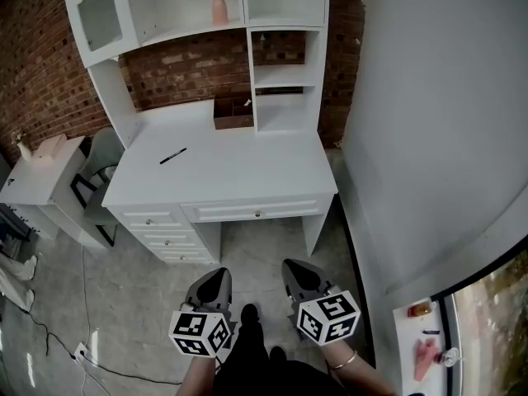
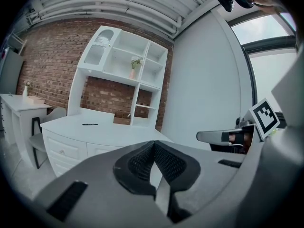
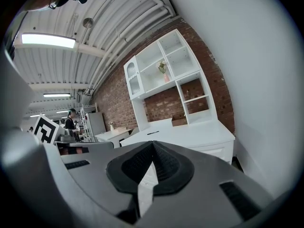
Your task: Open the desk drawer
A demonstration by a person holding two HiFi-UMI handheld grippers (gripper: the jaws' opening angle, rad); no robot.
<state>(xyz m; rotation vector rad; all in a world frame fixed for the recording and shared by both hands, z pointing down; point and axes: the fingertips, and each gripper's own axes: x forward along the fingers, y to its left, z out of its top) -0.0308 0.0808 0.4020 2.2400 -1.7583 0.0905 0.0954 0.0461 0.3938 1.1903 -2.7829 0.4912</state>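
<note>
A white desk [image 1: 223, 172] with a hutch stands ahead against a brick wall. Its wide centre drawer [image 1: 223, 213] is closed, and a small knob [image 1: 257, 214] sits at its middle. Three smaller drawers [image 1: 165, 239] stack below the desktop's left end. My left gripper [image 1: 216, 274] and right gripper [image 1: 295, 266] hover side by side over the floor, short of the desk and touching nothing. In the left gripper view the left gripper [image 2: 153, 144] has its tips together, empty. The right gripper [image 3: 153, 144] looks the same, with the desk [image 3: 190, 134] beyond it.
A black pen [image 1: 172, 156] and a brown box [image 1: 233, 114] lie on the desktop, and a pink vase [image 1: 219, 9] stands in the hutch. A grey chair [image 1: 99, 172] and a small white table [image 1: 37, 180] stand at the left. A grey wall [image 1: 429, 139] runs along the right. A cable [image 1: 49, 337] crosses the floor.
</note>
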